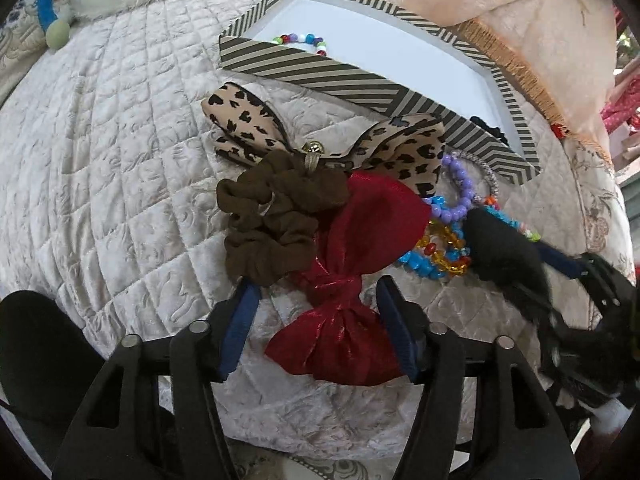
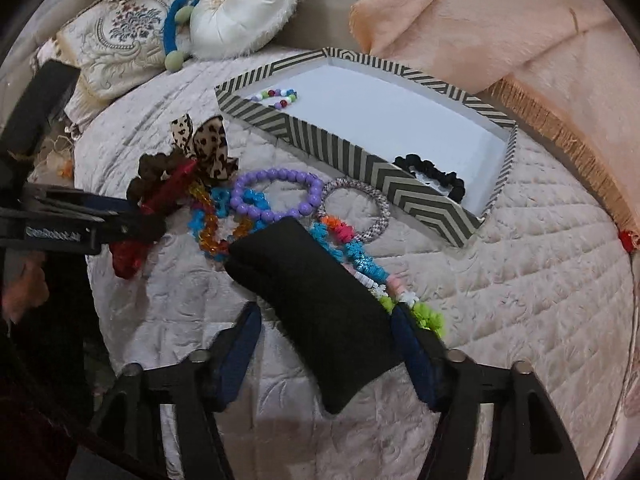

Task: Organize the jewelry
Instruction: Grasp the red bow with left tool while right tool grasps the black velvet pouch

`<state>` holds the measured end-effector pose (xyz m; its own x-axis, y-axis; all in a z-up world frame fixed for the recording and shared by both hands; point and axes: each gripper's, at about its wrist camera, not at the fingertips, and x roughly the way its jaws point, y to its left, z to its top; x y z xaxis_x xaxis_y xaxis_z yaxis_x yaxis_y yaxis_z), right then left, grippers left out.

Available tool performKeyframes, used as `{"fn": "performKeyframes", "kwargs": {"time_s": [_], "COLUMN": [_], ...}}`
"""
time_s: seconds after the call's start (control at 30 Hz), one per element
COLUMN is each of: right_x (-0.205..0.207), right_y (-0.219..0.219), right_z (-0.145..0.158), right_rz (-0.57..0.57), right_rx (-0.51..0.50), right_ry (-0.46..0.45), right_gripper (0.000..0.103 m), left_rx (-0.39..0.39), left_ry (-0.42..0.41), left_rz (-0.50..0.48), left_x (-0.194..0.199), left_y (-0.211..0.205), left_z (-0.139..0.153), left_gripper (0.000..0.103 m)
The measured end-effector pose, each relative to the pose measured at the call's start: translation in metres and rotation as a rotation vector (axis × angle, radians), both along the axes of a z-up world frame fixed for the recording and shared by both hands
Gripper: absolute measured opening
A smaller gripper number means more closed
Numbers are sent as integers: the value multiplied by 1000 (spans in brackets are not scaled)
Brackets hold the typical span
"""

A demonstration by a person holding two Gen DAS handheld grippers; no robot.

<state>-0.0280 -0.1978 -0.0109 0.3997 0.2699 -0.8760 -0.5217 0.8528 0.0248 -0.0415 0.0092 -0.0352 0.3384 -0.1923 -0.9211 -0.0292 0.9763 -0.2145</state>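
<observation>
**On the quilted bed, a heap of jewelry beside the striped box**

Beside the striped box [image 2: 400,170] we see the heap: a purple bead bracelet [image 2: 276,194], a silver beaded bangle [image 2: 356,210] just to its right, an amber and blue bead strand [image 2: 208,220], and a multicoloured fuzzy strand [image 2: 360,260] trailing toward our right claw [image 2: 324,332]. A black cushion [image 2: 316,308] lies across that strand, between the right claw's spread blue fingers [image 2: 240,344]; whether they touch it we cannot tell.

Our left claw [image 1: 316,320] is spread too, its fingers either side of a red bow [image 1: 348,280], not visibly pressing it. A brown scrunchie [image 1: 272,220] lies against the bow's left side, and a leopard-print bow [image 1: 320,136] sits just behind both.

Inside the box, a multicoloured bead bracelet [image 2: 278,96] rests at the far left end and a black scrunchie [image 2: 436,176] at the right end, well apart.

Everything sits on the pale quilted bedspread [image 2: 500,280]. Beyond it lie a peach blanket [image 2: 480,20], a round white pillow [image 2: 248,4] and an embroidered cushion [image 2: 120,40].
</observation>
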Motion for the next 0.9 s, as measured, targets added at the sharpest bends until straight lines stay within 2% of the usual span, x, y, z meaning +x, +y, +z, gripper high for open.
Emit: {"fn": "performKeyframes", "kwargs": {"time_s": [0.03, 0.1, 0.13, 0.2, 0.37, 0.53, 0.7, 0.9], "right_x": [0, -3, -5, -11, -29, -37, -35, -20], "right_y": [-2, -5, -9, -17, -31, -37, -40, -40], "right_z": [0, 4, 7, 17, 39, 61, 82, 96], "right_rz": [-9, -28, -44, -72, -110, -148, -184, -235], "right_rx": [8, 21, 34, 88, 168, 226, 263, 283], "right_ry": [1, -5, -12, -14, -27, -61, -99, -122], "right_gripper": [37, 21, 18, 14, 14, 13, 14, 14], "left_rx": [6, -18, -23, -38, -97, -111, -81, -23], "left_ry": [-5, -4, -7, -22, -38, -92, -146, -195], "left_rz": [-6, -22, -33, -57, -129, -163, -165, -134], "left_x": [-1, -4, -6, -14, -30, -39, -34, -9], "left_y": [1, 3, 3, 4, 3, 5, 6, 13], "left_z": [0, 2, 4, 10, 34, 65, 86, 99], "left_gripper": [27, 20, 16, 15, 14, 14, 14, 14]}}
